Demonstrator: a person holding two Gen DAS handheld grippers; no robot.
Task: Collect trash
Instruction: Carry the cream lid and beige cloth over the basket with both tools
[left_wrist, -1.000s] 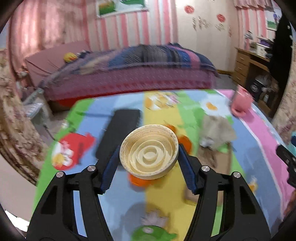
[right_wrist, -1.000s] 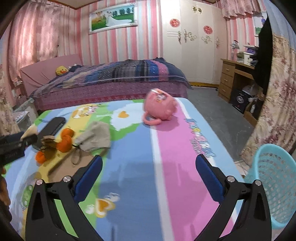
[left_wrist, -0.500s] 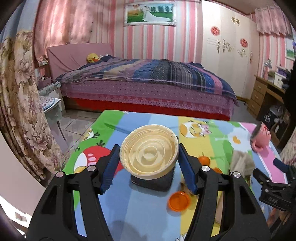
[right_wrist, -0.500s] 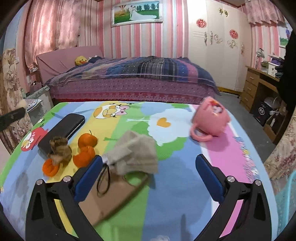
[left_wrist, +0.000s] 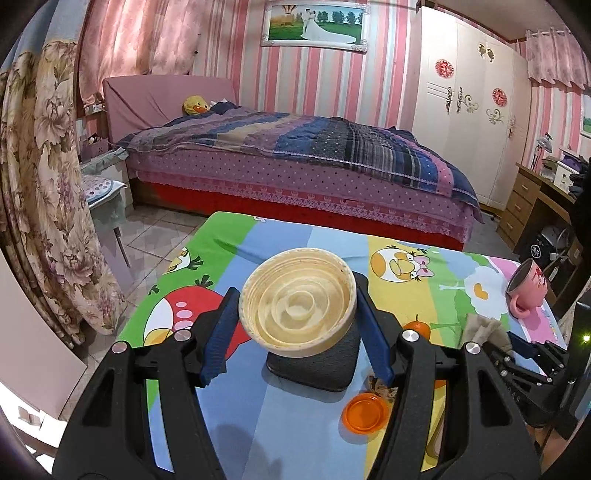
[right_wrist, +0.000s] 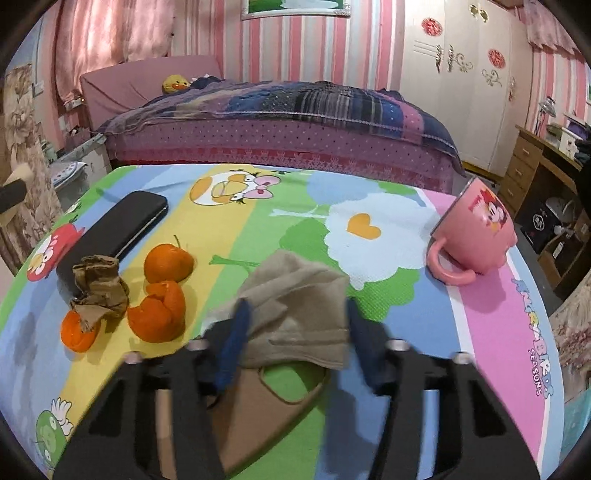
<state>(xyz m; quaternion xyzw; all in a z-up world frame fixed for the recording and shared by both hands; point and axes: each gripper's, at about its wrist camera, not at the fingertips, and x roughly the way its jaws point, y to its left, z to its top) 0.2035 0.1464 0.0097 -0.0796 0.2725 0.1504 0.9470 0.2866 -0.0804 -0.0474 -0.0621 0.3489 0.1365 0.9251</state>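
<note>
The left gripper (left_wrist: 297, 332) pinches a cream plastic lid (left_wrist: 297, 301) between its 2 blue pads, hollow side facing the camera, held above the cartoon-print tablecloth (left_wrist: 236, 413). Just under it on the cloth lies a black phone case (left_wrist: 314, 369), and to the lower right an orange cap (left_wrist: 365, 411).

The right gripper (right_wrist: 291, 338) has just been closing; its blurred jaws stand on either side of a crumpled beige cloth (right_wrist: 295, 314), which lies on a flat brown paper bag (right_wrist: 258, 417). Whether the pads press it I cannot tell.

Left of the cloth sit a peeled tangerine (right_wrist: 157, 314) and, just behind it, a whole tangerine (right_wrist: 168, 260). Further left a crumpled brown wrapper (right_wrist: 99, 291) rests on a piece of orange peel (right_wrist: 77, 334), against the near end of the phone case.

Towards the right edge a pink mug (right_wrist: 476, 236) lies tipped on its side, handle towards me. Beyond the table stands a bed (right_wrist: 280, 122) with a plaid quilt, and a white wardrobe (right_wrist: 461, 74) against the striped wall.
</note>
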